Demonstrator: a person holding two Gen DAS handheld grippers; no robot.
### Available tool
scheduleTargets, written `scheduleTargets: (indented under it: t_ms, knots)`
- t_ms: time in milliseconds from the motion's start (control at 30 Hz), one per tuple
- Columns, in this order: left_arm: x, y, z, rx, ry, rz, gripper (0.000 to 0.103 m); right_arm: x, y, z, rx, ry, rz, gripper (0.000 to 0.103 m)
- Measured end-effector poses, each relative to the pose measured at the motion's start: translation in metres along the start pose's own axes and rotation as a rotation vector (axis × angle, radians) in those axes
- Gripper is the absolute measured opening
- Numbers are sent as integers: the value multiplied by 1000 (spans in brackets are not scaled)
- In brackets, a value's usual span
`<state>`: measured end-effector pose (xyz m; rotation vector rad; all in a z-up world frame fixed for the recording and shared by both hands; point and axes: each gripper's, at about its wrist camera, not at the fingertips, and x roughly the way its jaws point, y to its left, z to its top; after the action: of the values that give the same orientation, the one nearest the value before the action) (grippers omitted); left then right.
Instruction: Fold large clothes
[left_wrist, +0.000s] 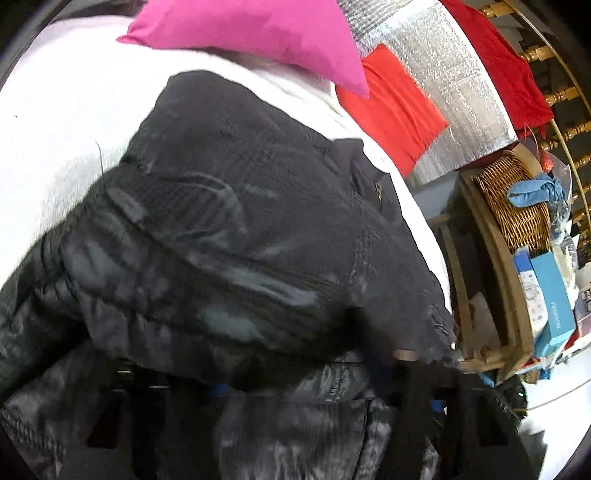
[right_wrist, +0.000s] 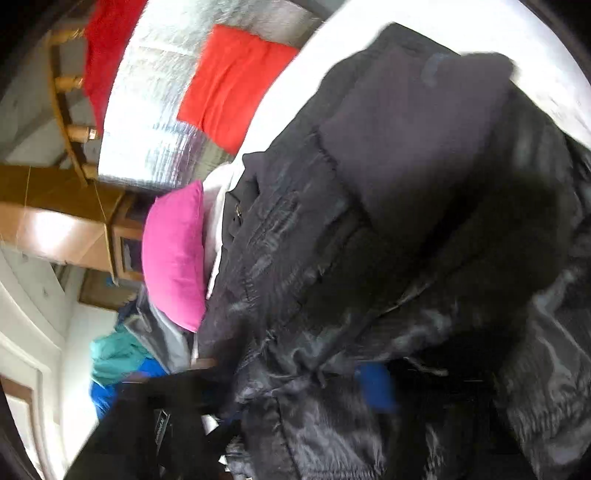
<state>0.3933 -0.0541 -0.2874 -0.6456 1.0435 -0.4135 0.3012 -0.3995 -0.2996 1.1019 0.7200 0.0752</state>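
Note:
A large black padded jacket (left_wrist: 236, 221) lies bunched on a white bed sheet (left_wrist: 55, 122) and fills most of both views; it also shows in the right wrist view (right_wrist: 388, 240). My left gripper (left_wrist: 295, 391) is low in its view, its black fingers half buried in jacket fabric that runs between them; it looks shut on the jacket. My right gripper (right_wrist: 306, 398) is also wrapped in jacket fabric, with a blue finger pad (right_wrist: 373, 384) showing; it looks shut on the jacket.
A pink pillow (left_wrist: 258, 33) and a red pillow (left_wrist: 395, 110) lie at the head of the bed against a silver padded panel (left_wrist: 454, 92). A wicker basket (left_wrist: 517, 199) and boxes sit on a wooden shelf beside the bed. Teal and blue clothes (right_wrist: 118, 362) lie beyond the pink pillow (right_wrist: 173, 254).

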Motion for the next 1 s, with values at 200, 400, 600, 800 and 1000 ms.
scheduleTargets:
  t_ms: [200,400,600,800,1000]
  knots:
    - [-17,-14,4,74,-91,-13,37,-21,40,-7,-211,-114,-8,22]
    - [4,-6,-7,87,46,114,41,6,7,-6,-73,77,-95,22]
    - [-20,-13,-8,115,157,80,59,-32,11,4,-97,124,-15,61]
    - [-54,-37,-15,345,202,18,61,-97,-6,25,-149,-19,9,64]
    - [-97,-11,25,295,-44,60,70,-111,-46,66,-6,-171,-112,67]
